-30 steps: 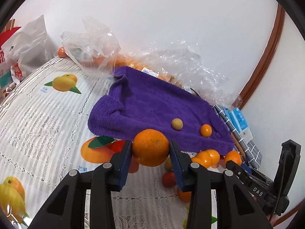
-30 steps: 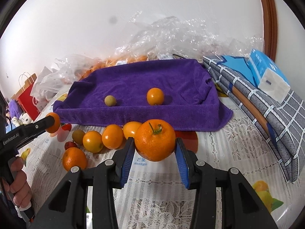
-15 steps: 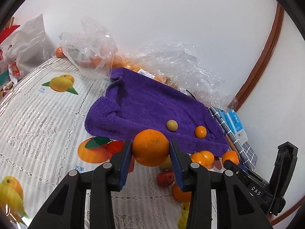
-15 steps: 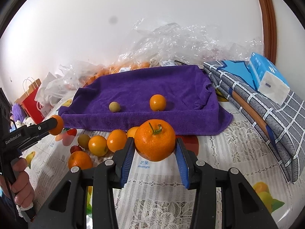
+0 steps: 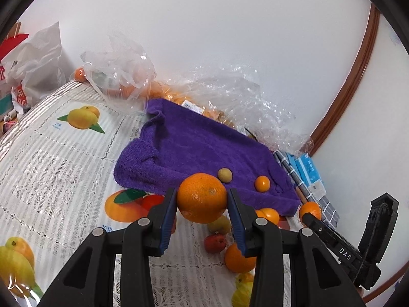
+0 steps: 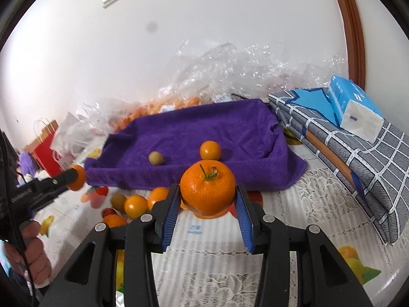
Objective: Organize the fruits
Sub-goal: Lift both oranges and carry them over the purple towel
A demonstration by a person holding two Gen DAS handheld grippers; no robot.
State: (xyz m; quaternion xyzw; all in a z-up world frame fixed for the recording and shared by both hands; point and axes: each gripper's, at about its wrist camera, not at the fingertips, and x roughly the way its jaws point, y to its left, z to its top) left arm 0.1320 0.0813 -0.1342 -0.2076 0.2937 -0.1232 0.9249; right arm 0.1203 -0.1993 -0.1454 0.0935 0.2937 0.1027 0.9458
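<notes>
Both grippers loaded. Left gripper point(image 5: 202, 204): jaws clenched on a large round orange with a smooth navel end point(image 5: 202, 197), held clear above the surface, just off the near edge of the purple terry towel point(image 5: 199, 148). Right gripper point(image 6: 207, 206): jaws clenched on a large round orange with a green stem stub point(image 6: 207, 188), also in front of the towel's near edge. The purple towel lies toward the far edge of the white lace-and-fruit-print covered surface point(image 5: 51, 158), its back edge riding up against crumpled clear plastic bags point(image 5: 230, 97) that hold more orange fruit. On the towel: a small round yellow-green fruit point(image 6: 156, 158) and a small round orange kumquat-like fruit point(image 6: 210, 150), near each other, apart, both toward the near edge. Loose pile on the surface just in front of the towel: several small orange fruits point(image 6: 136, 206), a small olive-green fruit point(image 6: 118, 200), a small red fruit point(image 5: 215, 243). At the surface's right edge, a folded grey checked cloth point(image 6: 363, 158) with a blue-and-white tissue pack point(image 6: 355, 107) on top. Red paper bag with handles point(image 6: 44, 151) and white plastic bag point(image 5: 35, 69) at the far left corner. The left gripper shows at the left of the right wrist view, its orange at its tip.
</notes>
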